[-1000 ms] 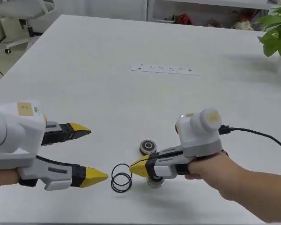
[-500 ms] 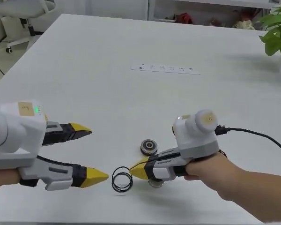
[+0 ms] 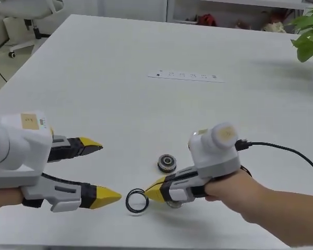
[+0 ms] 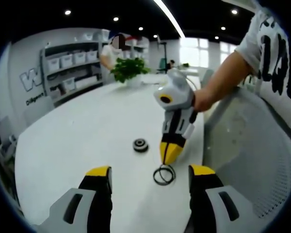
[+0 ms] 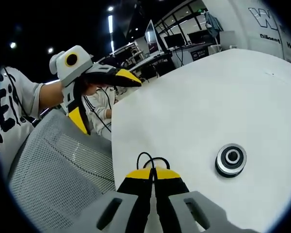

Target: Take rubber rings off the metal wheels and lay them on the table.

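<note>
My right gripper (image 3: 155,190) sits low over the near edge of the table (image 3: 146,114). Its yellow jaws are pressed together with no gap I can see, and the tips point left at the rubber rings (image 3: 136,201). The rings lie flat on the table in a small overlapping bunch, right at those tips. In the right gripper view the black loops curve out just behind the closed tips, so I cannot tell whether a ring is pinched there or merely touched. I read the low, flat angle as the way to set thin rings down without letting them roll.

My left gripper (image 3: 101,170) hovers to the left of the rings, facing the right one. Its jaws are spread wide and hold nothing. The gap lines up with the rings, so it looks ready to steady or take something.

A metal wheel (image 3: 167,162) lies flat just beyond the rings, apart from both grippers. It shows a dark band around a bright hub, but I cannot tell whether that band is a rubber ring waiting to come off. If it is, that wheel is my next job, and the open left jaws are well placed to brace it.
</note>
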{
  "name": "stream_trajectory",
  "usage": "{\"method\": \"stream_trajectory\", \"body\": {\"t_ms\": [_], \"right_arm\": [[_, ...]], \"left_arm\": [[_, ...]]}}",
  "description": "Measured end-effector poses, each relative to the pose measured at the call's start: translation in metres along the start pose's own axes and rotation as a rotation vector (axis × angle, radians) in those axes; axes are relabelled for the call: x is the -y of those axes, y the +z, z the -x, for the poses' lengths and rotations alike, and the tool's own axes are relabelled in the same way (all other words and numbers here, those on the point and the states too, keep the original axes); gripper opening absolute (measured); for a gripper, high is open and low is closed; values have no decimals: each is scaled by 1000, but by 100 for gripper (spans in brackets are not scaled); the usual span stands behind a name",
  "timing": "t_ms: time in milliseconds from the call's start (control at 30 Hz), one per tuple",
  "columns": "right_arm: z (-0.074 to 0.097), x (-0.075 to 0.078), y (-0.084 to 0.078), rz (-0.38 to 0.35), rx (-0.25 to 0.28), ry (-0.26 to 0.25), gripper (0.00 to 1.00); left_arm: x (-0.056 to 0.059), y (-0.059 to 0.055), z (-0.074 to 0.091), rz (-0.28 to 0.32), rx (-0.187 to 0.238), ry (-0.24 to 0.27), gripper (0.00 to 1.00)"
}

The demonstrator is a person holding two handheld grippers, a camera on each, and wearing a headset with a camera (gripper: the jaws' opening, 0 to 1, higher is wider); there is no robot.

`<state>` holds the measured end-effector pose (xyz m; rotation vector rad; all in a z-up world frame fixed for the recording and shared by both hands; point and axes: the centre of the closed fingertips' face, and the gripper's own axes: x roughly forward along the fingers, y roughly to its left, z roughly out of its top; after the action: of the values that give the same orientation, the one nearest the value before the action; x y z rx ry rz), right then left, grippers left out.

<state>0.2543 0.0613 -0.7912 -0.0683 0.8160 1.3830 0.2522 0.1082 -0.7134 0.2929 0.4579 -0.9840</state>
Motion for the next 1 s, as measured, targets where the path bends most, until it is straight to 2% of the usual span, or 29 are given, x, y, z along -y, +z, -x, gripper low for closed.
{"method": "stream_trajectory", "body": {"t_ms": [1000], "right_arm": [[-4,10,-5,-26,-31,-36,0]], "left_arm": [[2,0,-1,3,-11,-8,65]]}}
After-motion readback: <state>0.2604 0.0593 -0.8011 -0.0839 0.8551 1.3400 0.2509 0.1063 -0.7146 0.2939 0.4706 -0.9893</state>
